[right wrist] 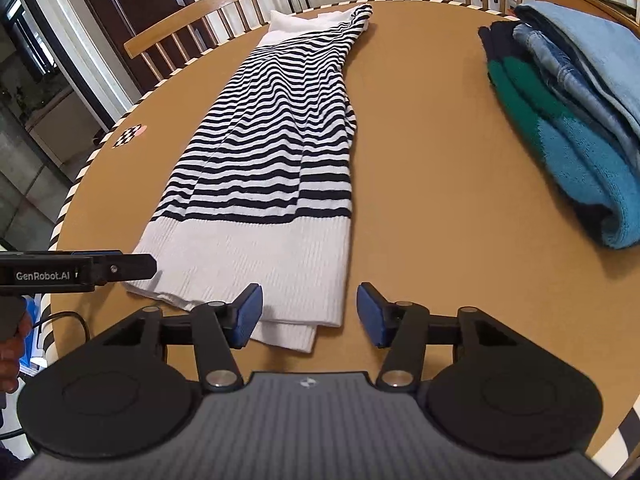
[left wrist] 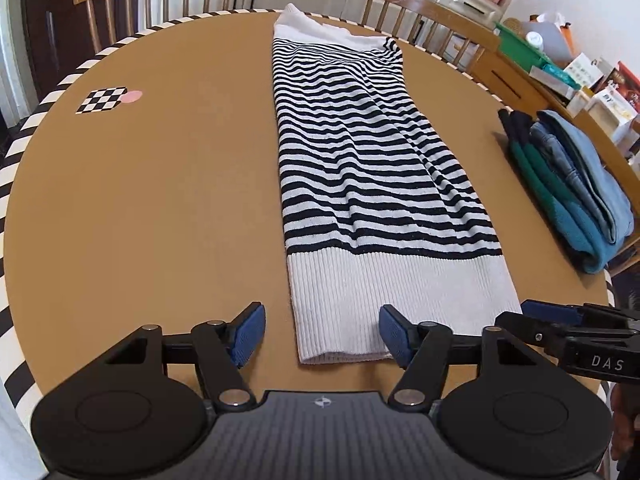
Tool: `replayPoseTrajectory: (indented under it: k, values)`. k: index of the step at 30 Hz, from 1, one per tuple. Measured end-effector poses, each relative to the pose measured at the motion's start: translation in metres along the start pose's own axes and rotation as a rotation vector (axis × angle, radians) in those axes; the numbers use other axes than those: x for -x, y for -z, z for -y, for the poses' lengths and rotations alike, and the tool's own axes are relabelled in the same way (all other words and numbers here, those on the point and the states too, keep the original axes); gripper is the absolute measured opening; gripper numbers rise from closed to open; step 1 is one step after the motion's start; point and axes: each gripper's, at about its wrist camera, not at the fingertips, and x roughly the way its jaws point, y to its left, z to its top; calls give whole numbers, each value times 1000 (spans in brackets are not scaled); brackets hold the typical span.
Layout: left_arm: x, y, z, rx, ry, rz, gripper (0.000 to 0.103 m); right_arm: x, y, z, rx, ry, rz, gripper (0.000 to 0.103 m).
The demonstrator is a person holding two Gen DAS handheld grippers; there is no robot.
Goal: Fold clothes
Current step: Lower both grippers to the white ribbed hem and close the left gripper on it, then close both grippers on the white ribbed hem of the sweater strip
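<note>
Striped sweater (left wrist: 372, 168) lay folded lengthwise, sleeves in; cross-fold remained. Left hand-held gripper (left wrist: 322, 334) and right hand-held gripper (right wrist: 310, 316) gaped wide, empty.

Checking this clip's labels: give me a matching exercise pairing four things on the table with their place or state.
Things:
1. striped sweater
2. stack of folded clothes
3. checkered marker
4. left gripper

Descriptions:
A. piled at the table's right edge
B. open, at the white hem
C. flat sticker, far left on the table
D. folded into a long strip down the middle

Pairs: 1-D, 2-A, 3-C, 4-B
</note>
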Motion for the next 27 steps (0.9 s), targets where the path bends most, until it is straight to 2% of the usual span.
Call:
replayPoseTrajectory:
  k: [2, 3, 4, 5, 7, 13, 20, 24, 27]
  values:
    - [-1, -1, 1, -25, 13, -3, 48, -1, 0, -2, -1, 7, 0, 44]
    - [-2, -2, 1, -30, 18, -8, 37, -1, 0, -3, -1, 10, 0, 41]
    - [-3, -3, 0, -35, 22, -14, 30, -1, 0, -3, -13, 17, 4, 28]
    - [-3, -4, 0, -40, 27, -19, 27, 0, 0, -2, -27, 22, 9, 13]
    - [-3, -6, -3, -32, 31, -25, 17, 3, -2, -3, -31, 20, 17, 12]
    - [4, -9, -8, -41, 44, -20, 10, 15, -7, -16, 1, 1, 17, 9]
    - [12, -7, -19, -24, 42, -27, 11, 16, -6, -26, 13, -35, -65, 6]
    - [8, -2, -25, 4, 31, -47, 11, 10, 2, -28, 32, -27, -99, 4]
    - [6, 0, -28, 20, 29, -59, 14, 13, 2, -27, 34, -37, -115, 5]
